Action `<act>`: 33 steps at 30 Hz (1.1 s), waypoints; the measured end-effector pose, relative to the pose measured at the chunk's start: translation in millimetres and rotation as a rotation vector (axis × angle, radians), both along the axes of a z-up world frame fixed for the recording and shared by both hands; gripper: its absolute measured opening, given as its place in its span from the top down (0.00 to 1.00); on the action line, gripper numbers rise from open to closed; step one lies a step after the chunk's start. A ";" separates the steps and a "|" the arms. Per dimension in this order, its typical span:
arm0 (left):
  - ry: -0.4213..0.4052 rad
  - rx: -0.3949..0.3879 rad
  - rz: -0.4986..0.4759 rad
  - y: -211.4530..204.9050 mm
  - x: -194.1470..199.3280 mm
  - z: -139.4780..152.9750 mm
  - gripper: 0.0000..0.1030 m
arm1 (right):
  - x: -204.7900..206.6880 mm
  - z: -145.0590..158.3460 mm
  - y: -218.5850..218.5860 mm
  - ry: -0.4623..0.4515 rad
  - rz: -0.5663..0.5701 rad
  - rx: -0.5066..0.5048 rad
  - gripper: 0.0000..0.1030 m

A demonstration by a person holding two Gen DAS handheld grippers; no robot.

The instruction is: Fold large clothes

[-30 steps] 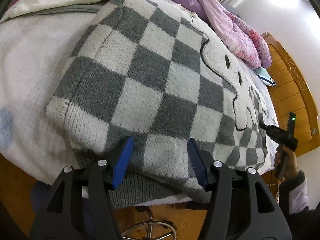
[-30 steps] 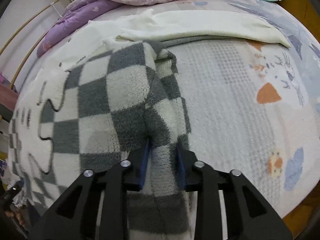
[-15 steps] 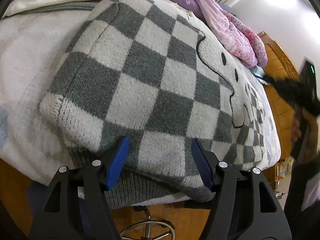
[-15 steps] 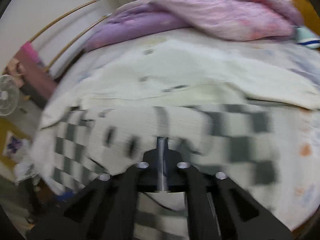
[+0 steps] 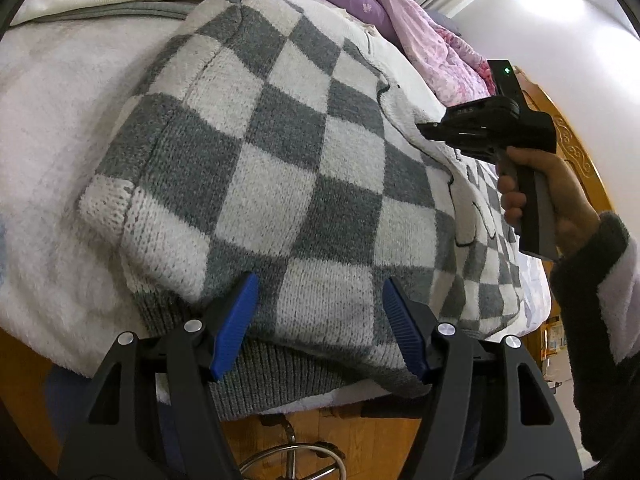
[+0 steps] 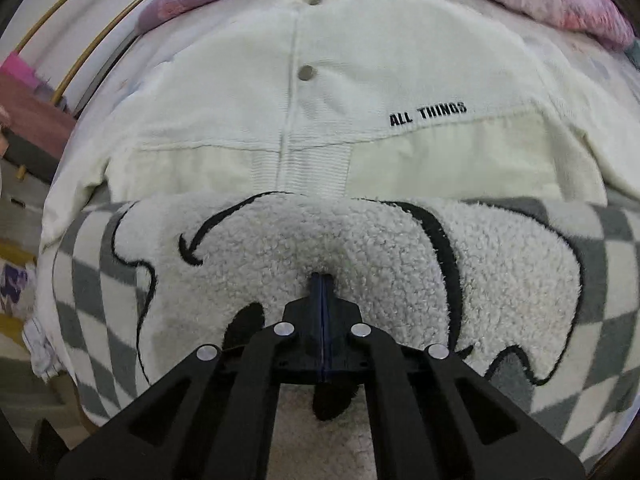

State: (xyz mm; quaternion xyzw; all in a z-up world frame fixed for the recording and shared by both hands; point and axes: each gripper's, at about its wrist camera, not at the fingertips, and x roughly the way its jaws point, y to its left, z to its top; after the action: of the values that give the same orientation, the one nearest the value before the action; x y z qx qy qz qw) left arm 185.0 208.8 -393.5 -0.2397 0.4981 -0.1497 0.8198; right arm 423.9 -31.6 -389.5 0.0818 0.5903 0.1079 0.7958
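Note:
A grey and white checkered sweater [image 5: 280, 152] lies folded on the bed, with a fluffy white cartoon patch [image 6: 360, 248] on its front. My left gripper [image 5: 316, 308] is open, its blue pads either side of the sweater's near hem, holding nothing. My right gripper [image 6: 322, 280] is shut with its tips pressed together against the fluffy patch; no cloth shows between them. It also shows in the left wrist view [image 5: 428, 130], held over the sweater's right part.
A cream jacket [image 6: 360, 80] marked "ALL THINGS" lies beyond the sweater. A pink and purple quilt [image 5: 420, 32] is heaped at the back. A wooden headboard [image 5: 576, 152] stands at right. The bed edge and a stool ring [image 5: 296, 460] are below.
My right gripper let go of the sweater's folded sleeve, closed fully, and swung across to the cartoon patch. My left gripper stayed open at the hem, moving slightly closer.

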 end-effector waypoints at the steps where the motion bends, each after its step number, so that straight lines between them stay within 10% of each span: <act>1: 0.003 -0.001 0.001 0.1 0.4 -0.3 0.36 | -1.6 1.2 1.7 -0.005 0.008 -0.009 1.00; 19: -0.050 -0.200 0.151 65.5 -28.5 34.3 0.31 | -79.6 -8.9 3.1 -0.004 0.078 -0.002 1.00; 27: 0.024 -0.193 0.212 64.7 -25.3 9.2 0.31 | -134.6 8.9 -10.7 -0.003 0.048 0.063 1.00; 33: 0.056 -0.255 0.224 59.6 -18.0 -15.9 0.31 | -165.2 -41.6 -17.4 0.058 0.030 0.111 1.00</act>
State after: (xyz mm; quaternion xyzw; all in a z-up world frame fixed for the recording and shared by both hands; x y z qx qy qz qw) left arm 167.0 268.4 -409.4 -0.3998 0.4678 -0.1126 0.7801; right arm 258.7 -49.0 -431.0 0.1201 0.6073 0.1500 0.7709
